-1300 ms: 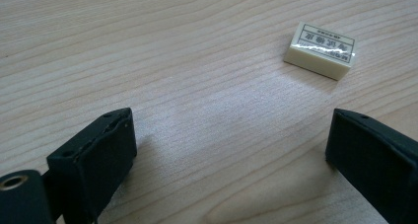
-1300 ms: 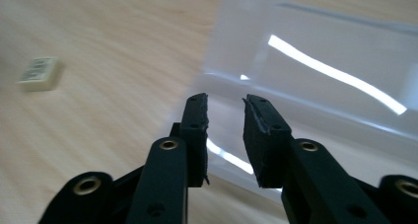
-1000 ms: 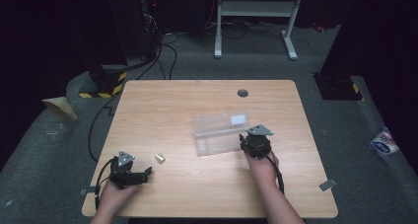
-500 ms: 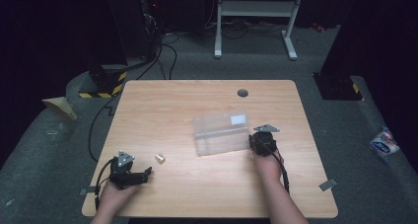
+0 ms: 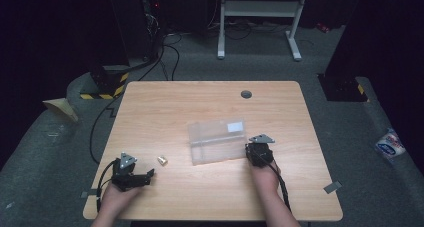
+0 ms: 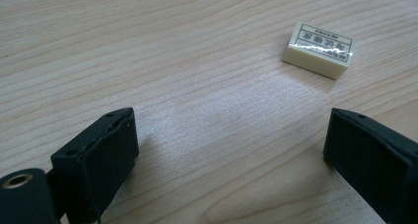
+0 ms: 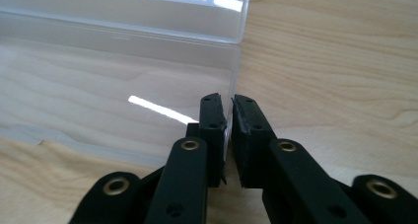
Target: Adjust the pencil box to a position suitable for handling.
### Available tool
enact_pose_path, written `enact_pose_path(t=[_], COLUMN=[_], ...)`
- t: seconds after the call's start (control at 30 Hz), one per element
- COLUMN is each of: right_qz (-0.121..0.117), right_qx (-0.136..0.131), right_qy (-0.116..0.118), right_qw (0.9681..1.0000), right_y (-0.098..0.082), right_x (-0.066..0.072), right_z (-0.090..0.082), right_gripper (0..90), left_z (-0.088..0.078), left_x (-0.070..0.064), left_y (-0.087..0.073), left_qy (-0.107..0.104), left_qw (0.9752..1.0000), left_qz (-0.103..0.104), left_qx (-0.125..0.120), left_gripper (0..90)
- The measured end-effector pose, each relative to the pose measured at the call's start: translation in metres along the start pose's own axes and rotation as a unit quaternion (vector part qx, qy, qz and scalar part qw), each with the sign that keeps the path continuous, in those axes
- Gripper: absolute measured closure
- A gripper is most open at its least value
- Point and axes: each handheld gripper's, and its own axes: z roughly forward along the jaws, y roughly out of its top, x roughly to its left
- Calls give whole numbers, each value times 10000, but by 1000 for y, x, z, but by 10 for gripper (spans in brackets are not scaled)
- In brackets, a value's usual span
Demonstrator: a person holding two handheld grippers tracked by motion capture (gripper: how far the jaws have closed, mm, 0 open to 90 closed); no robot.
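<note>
A clear plastic case (image 5: 217,141) lies open in the middle of the wooden table (image 5: 210,99), with a white label on its far half. My right gripper (image 5: 252,152) is at the case's right edge. In the right gripper view the jaws are shut (image 7: 228,108) on the thin right wall of the case (image 7: 123,86). A small cream eraser (image 5: 162,160) with printed text lies left of the case. My left gripper (image 5: 145,176) rests near the table's front left, open wide. In the left gripper view the eraser (image 6: 319,49) lies ahead and to the right of the gripper (image 6: 231,135), untouched.
A dark round grommet (image 5: 245,94) is set in the table near the far edge. Cables trail from both grippers over the front edge. Beyond the table stand a white frame (image 5: 260,17) and dark equipment on the floor.
The right gripper and the clear case have shifted slightly left and toward the person. The left gripper and the eraser have stayed put.
</note>
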Motion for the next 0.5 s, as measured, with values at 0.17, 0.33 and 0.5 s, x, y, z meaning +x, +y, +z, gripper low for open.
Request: enact_pose_path(t=[0.17, 0.33, 0.5], right_qz=[27, 10, -13], right_qx=[-78, -90, -104], right_qy=[40, 159, 180], right_qw=[10000, 9998, 9998], right_y=[-8, -12, -13], right_x=[7, 10, 10], right_z=[-5, -11, -13], right_gripper=[781, 749, 750], left_z=[1, 1, 1], left_x=[-1, -1, -1], left_y=[1, 1, 1], left_qy=[-19, -11, 7], left_qw=[10000, 10000, 10000], left_qz=[-20, -24, -18], left_qx=[14, 7, -4], left_gripper=[68, 68, 68])
